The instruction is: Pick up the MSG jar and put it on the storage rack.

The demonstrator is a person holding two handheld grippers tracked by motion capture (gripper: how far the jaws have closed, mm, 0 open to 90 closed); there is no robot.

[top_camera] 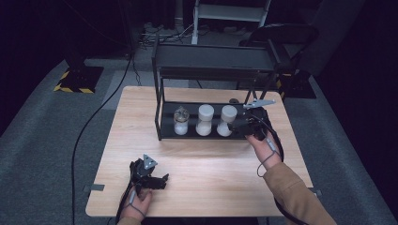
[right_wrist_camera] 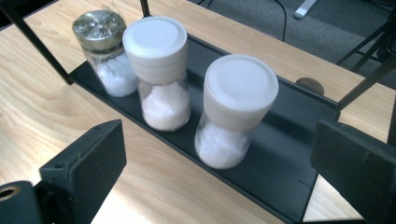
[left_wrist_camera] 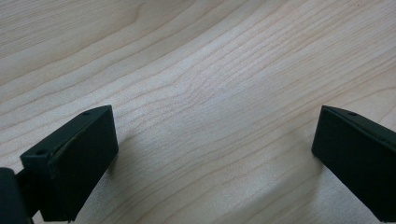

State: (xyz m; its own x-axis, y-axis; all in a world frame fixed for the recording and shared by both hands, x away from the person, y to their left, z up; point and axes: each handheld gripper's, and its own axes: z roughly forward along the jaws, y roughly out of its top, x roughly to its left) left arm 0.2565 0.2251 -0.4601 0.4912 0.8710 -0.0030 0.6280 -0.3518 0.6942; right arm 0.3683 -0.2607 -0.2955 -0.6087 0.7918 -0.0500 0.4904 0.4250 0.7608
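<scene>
A black two-tier rack (top_camera: pixel 159 117) stands at the back of the wooden table (top_camera: pixel 211 168). On its lower shelf (right_wrist_camera: pixel 275 158) three jars of white grains stand upright in a row: a metal-lidded jar (top_camera: pixel 181 121) (right_wrist_camera: pixel 105 51), a white-lidded middle jar (top_camera: pixel 205 120) (right_wrist_camera: pixel 159 70) and a white-lidded right jar (top_camera: pixel 227 120) (right_wrist_camera: pixel 233 107). My right gripper (top_camera: pixel 240 127) (right_wrist_camera: pixel 219 140) hovers just right of and in front of the right jar, open, with its jaws clear of the jar. Low over bare wood at the front left, my left gripper (top_camera: pixel 163 180) (left_wrist_camera: pixel 215 126) is open and holds nothing.
A small brown round object (top_camera: pixel 233 100) (right_wrist_camera: pixel 309 85) lies on the table behind the rack. The rack's top shelf (top_camera: pixel 213 58) overhangs the jars. A dark chair (top_camera: pixel 281 37) stands behind the table, and a cable (top_camera: pixel 89 122) runs over the grey floor at left.
</scene>
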